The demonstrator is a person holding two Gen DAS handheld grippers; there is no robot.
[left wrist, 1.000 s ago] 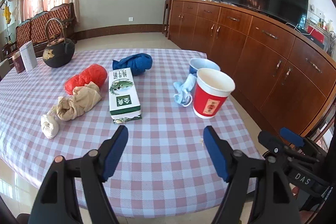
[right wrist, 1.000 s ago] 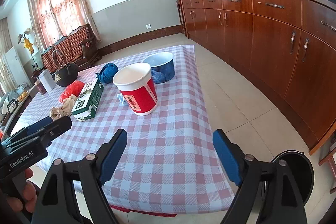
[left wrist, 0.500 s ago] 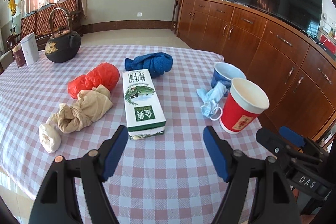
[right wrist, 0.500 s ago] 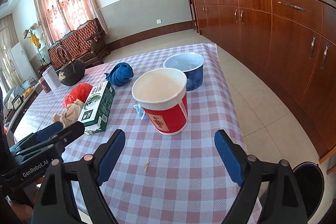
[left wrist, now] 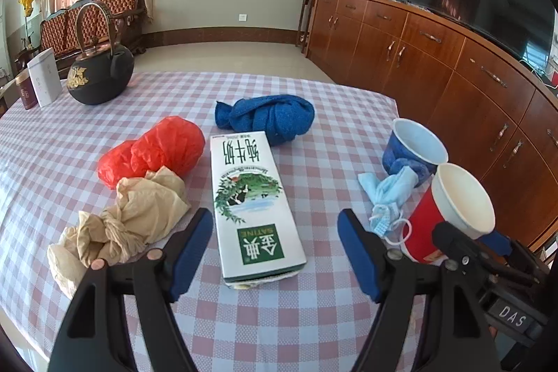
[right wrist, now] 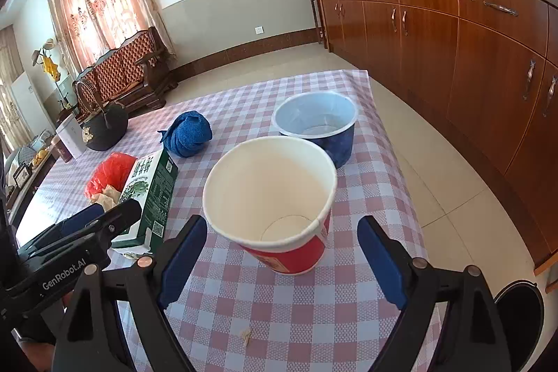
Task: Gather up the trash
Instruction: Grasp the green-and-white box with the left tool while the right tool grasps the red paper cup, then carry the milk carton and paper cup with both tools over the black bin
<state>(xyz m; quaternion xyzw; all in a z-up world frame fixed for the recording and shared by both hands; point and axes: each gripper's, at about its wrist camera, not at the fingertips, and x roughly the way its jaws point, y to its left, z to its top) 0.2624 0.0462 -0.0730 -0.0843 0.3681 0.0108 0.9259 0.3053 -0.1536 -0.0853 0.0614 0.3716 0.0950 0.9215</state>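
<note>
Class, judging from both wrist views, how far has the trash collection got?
Done: nothing visibly; the carton, red bag, tan bag, mask and both cups lie on the table. In hand: nothing; the open left gripper faces the carton, the open right gripper flanks the red cup. Left: everything.

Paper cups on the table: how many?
2. The red cup stands between the open right claw fingers at the near edge. The blue cup stands just behind it, toward the cabinets. None seem hidden.
</note>
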